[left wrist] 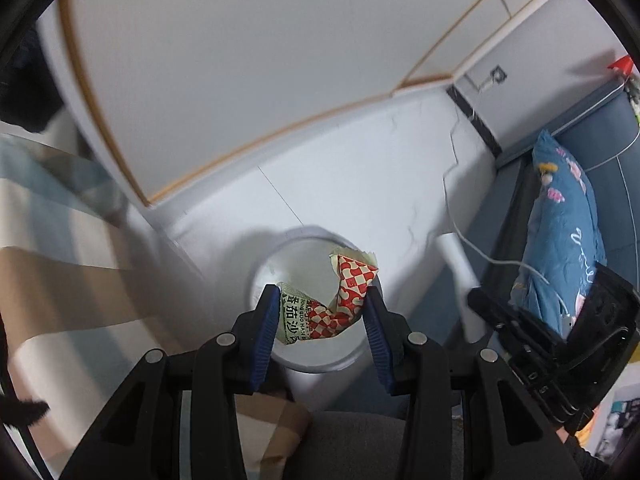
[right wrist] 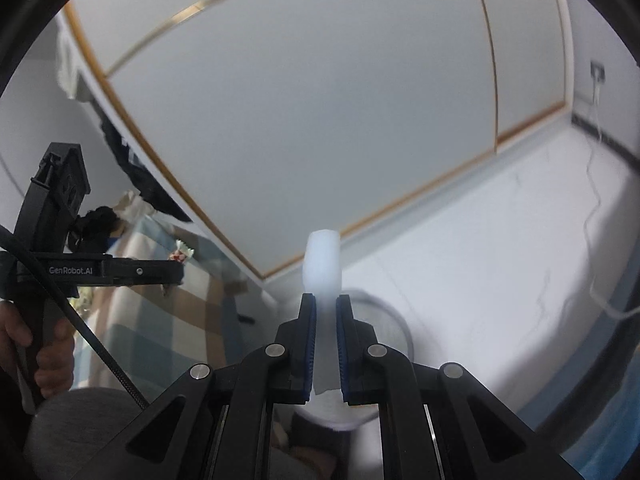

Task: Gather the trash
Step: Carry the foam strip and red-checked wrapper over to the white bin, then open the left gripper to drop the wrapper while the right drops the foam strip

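Nearest our lens, the left claw (left wrist: 322, 312) pinches a crumpled ketchup sachet (left wrist: 328, 308), red-and-white checked with a pale green printed end, its blue pads (left wrist: 266, 332) set against either end of the packet. The sachet hangs straight ahead of the claw, just above the open mouth of a white waste bin (left wrist: 320, 362) that stands on the pale floor (left wrist: 360, 160) below it. We judge the sachet light, soft and thin: it buckles between the pads instead of resisting, and the slick foil could slip, so the hold is best kept across the folded middle where the layers bunch

In the right view, the right claw (right wrist: 326, 320) is nearly closed on a folded white tissue (right wrist: 322, 264), which sticks out forward beyond the fingertips and trails back between the pads. We take it to be very light and limp, easily torn, so a pinch on the thick folded part serves best. The bin's rim (right wrist: 396, 320) lies just past and below this claw, slightly to its right

A hand (right wrist: 38, 352) holds the other tool at the left edge; a checked bedsheet (right wrist: 168, 320) lies beyond
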Motion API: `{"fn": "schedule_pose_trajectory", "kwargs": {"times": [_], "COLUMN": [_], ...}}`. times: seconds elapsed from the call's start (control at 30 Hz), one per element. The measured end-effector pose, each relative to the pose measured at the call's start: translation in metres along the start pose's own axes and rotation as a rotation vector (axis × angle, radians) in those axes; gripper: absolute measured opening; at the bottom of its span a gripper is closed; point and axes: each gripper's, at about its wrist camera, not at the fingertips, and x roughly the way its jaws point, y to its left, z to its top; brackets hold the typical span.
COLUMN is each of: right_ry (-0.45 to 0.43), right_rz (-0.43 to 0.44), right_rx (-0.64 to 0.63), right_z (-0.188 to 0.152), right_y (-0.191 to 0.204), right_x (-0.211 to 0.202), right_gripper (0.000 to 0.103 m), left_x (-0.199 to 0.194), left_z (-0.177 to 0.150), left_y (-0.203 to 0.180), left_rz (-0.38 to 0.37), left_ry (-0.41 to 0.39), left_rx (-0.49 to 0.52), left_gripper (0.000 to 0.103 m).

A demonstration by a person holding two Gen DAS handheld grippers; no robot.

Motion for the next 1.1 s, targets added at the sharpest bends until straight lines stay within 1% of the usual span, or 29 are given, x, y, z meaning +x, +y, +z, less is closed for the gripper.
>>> {"fn": "schedule_pose_trajectory", "kwargs": {"times": [0.07,0.23,0.3,0.5,0.6,0.7,0.8,0.97,1.07,1.1], "right_ry": [0.048,0.165,0.205,0.271,0.29,0.309,0.33,0.337,0.347,0.351], "right_rz": [0.014,0.04,0.04,0.029,0.029,0.055,0.066,0.063,0.06,0.059], "right_rx": [0.043,0.129,0.153,0.173,0.195,0.246,0.277,0.28,0.286,0.287], "right_z": [-0.003,-0.017,-0.026,-0.038,-0.04,-0.041,-0.041,-0.043,-0.045,-0.045], "right_y": [-0.006,-0.028,-0.036,-0.044,-0.049,-0.054,-0.056,-0.057,-0.057,-0.057], "right_x": [0.019,0.054,0.064,0.088,0.096,0.104,0.111,0.116,0.118,0.119], "right_gripper": [0.009,0.009,0.009,0.009,0.009,0.01,0.01,0.01,0.01,0.01], "left_x": [0.02,0.054,0.067,0.101,0.113,0.122,0.125,0.131,0.134,0.135], "left_z": [0.004,0.013,0.014,0.015,0.016,0.017,0.021,0.026,0.026,0.026], "left_y": [-0.004,-0.014,-0.011,-0.004,-0.001,0.002,0.003,0.005,0.004,0.005], "left_rz": [-0.008,0.019,0.003,-0.01,-0.008,-0.01,0.009,0.007,0.003,0.009], "left_ry": [0.052,0.141,0.185,0.311,0.337,0.371,0.366,0.382,0.4,0.403], "left_rx": [0.003,0.051,0.053,0.046,0.036,0.006,-0.012,-0.046,-0.045,-0.042], "left_gripper": [0.037,0.037,0.037,0.037,0.037,0.037,0.037,0.039,0.044,0.049]}}
